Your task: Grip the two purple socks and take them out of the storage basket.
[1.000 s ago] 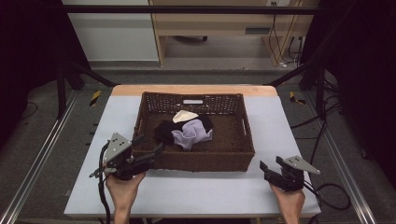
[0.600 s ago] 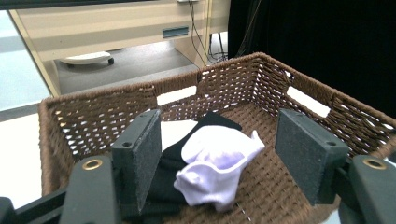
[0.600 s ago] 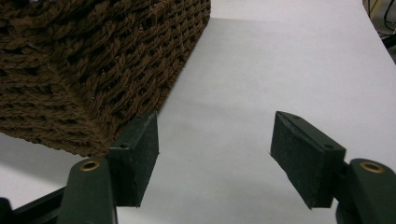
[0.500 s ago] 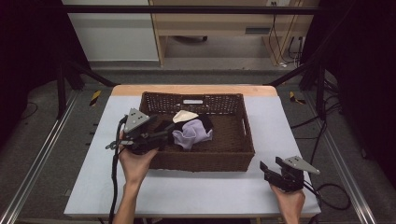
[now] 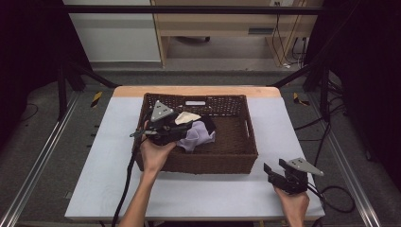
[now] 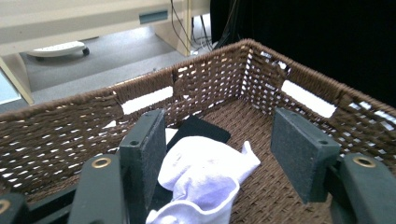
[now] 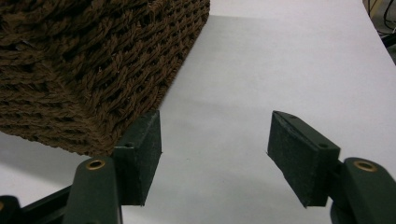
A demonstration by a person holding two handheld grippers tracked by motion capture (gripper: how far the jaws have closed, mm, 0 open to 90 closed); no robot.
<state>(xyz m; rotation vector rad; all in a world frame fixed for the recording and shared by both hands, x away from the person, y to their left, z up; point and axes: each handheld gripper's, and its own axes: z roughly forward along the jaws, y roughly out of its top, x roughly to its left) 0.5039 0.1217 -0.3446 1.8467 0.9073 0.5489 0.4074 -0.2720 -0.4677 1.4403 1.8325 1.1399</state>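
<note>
The soft pale purple cloth lies bunched in the brown woven basket, on its left side. Its long way runs from near to far, with a small tip pointing right. A flat black cloth lies just behind it. The left gripper has moved from the basket's near left corner to over the cloth. Its jaws have just been closing and stand wide, the cloth between them near the left jaw, not squeezed. The right gripper stays over the white table, its jaws closing on nothing.
</note>
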